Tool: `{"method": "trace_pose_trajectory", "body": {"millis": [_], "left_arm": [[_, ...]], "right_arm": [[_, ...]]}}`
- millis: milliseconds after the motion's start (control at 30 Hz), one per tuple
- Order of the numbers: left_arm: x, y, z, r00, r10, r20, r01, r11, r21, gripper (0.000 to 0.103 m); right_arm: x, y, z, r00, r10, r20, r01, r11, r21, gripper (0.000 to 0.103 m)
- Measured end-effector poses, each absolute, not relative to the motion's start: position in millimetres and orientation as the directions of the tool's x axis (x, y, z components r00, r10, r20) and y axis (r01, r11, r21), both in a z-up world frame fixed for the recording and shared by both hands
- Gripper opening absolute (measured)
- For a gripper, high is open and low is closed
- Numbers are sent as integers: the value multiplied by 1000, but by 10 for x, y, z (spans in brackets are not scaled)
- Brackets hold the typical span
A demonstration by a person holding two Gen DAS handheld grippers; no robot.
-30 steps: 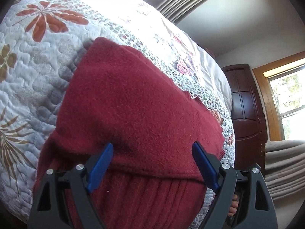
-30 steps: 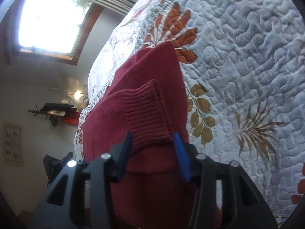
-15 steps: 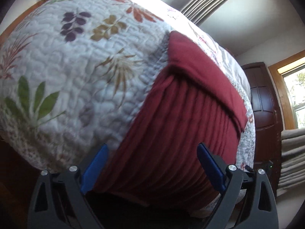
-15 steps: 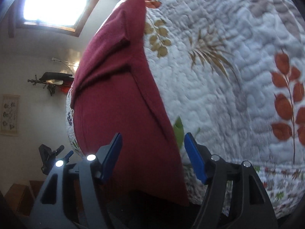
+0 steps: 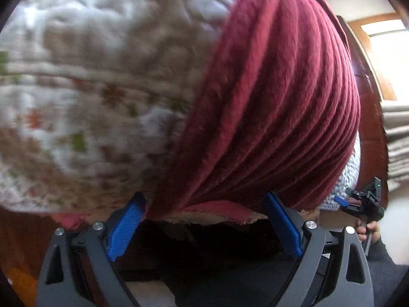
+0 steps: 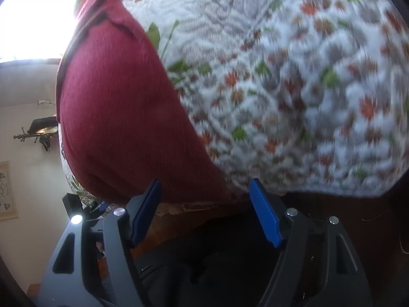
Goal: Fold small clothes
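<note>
Both grippers, left [image 5: 204,226] and right [image 6: 205,209], gape (empty) below the red garment [image 5: 276,107].

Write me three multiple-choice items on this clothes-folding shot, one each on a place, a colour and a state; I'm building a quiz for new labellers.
1. Where does the garment lie?
A. on a wooden table
B. on the floral quilt, reaching its near edge
C. in a basket

2. What colour is it?
A. dark red
B. navy
C. white

3. How do the left gripper and right gripper stand?
A. both shut on cloth
B. one open, one shut
C. both open, gripping nothing

Answers: 1 B, quilt shows beside and under it. 2 A, both views show dark red knit. 3 C, the blue pads stand wide apart.
</note>
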State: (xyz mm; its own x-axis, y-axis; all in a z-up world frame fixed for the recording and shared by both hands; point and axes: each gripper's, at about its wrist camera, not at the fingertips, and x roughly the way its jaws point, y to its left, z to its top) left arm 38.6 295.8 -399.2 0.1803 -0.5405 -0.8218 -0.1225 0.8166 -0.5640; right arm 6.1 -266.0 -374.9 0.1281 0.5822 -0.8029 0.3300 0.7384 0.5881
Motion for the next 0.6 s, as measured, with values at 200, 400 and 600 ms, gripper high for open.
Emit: {"method": "trace_pose_trajectory", "body": {"millis": [200,400,600], "left_arm": [[346,3067,-4099,148,-590,-794,-112,788,-606,68],[302,3213,-4019,147,-616,-774,-84,772,-630,31],[449,3218,-3858,141,-635,-759,-68,759,-648,13]], "right_arm": [[-12,-2479,-3898,124,571,-812,309,755,578,72],[110,-2221,-4049,135,584,-800,274,754,597,72],[177,-2060,-4146,120,622,-774,218,744,631,68]]}}
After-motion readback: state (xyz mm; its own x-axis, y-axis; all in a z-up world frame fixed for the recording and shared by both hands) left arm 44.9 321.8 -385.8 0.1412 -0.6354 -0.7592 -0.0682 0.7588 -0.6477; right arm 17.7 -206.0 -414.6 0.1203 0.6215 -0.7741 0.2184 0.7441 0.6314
